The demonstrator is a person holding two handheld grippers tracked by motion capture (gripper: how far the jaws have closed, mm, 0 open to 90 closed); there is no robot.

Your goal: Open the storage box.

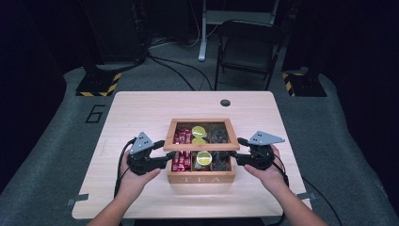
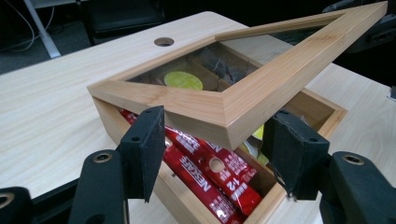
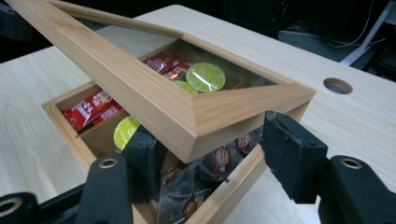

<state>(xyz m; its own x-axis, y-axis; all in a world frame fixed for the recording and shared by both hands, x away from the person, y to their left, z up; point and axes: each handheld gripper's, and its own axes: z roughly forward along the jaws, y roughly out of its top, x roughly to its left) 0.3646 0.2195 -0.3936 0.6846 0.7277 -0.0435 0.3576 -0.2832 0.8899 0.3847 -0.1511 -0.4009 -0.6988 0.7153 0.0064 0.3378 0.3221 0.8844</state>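
Between the two grippers, at the near middle of the counter (image 1: 141,108), sits the tea box (image 1: 201,178). Its windowed lid (image 1: 201,147) is tilted up at the front, with the long front rail running straight from hand to hand. The left gripper (image 1: 170,155) straddles the rail's left corner and the right gripper (image 1: 235,155) the right one. Both are at middling width, and the corners appear to rest on the jaws rather than being pinched. Both hands are equally near. The far edge looks to be the pivot, so the way on is up and away, where nothing stands above. Sachets and pods lie just below the jaws.
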